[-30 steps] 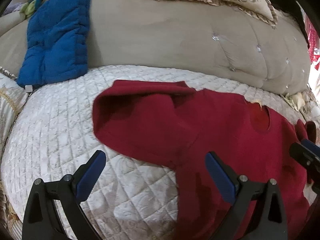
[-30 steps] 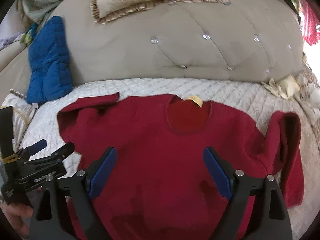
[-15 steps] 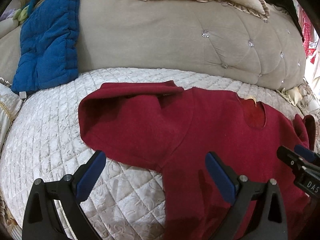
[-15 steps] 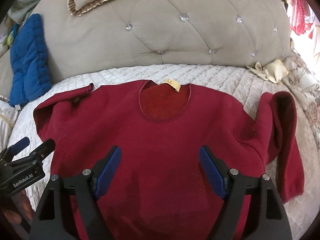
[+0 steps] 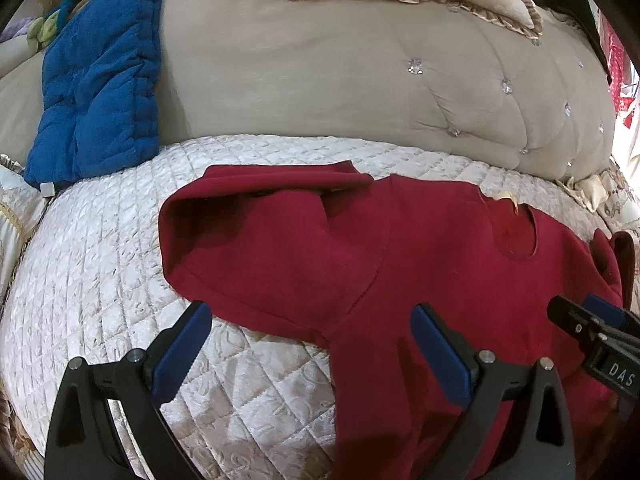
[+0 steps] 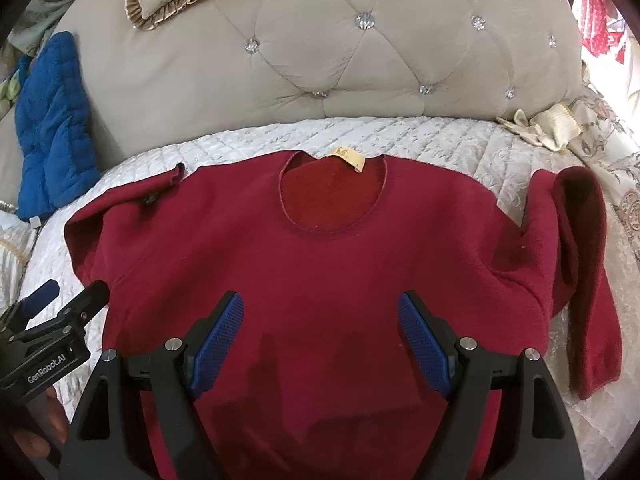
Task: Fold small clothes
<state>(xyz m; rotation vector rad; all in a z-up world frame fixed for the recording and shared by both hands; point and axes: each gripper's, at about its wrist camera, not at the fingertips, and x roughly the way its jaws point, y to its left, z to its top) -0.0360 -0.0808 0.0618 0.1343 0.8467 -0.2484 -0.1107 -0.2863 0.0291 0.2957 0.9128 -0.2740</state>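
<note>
A dark red fleece sweater (image 6: pixel 320 264) lies flat, front up, in the middle of a bed (image 6: pixel 440 144) covered by a quilted, cream, diamond-stitched spread. Behind it, across the top of the frame, rises a tufted beige headboard (image 6: pixel 360 64) with crystal buttons. The right claw (image 6: pixel 320 332) stands wide open over the sweater's chest, gripping nothing. The left claw (image 5: pixel 308 344) is also wide open and empty, low in its frame over the folded-in sleeve. Only the right view shows the far sleeve doubled back at right and the yellow neck label. A blue quilted cushion (image 5: pixel 100 80) leans at upper left.
</note>
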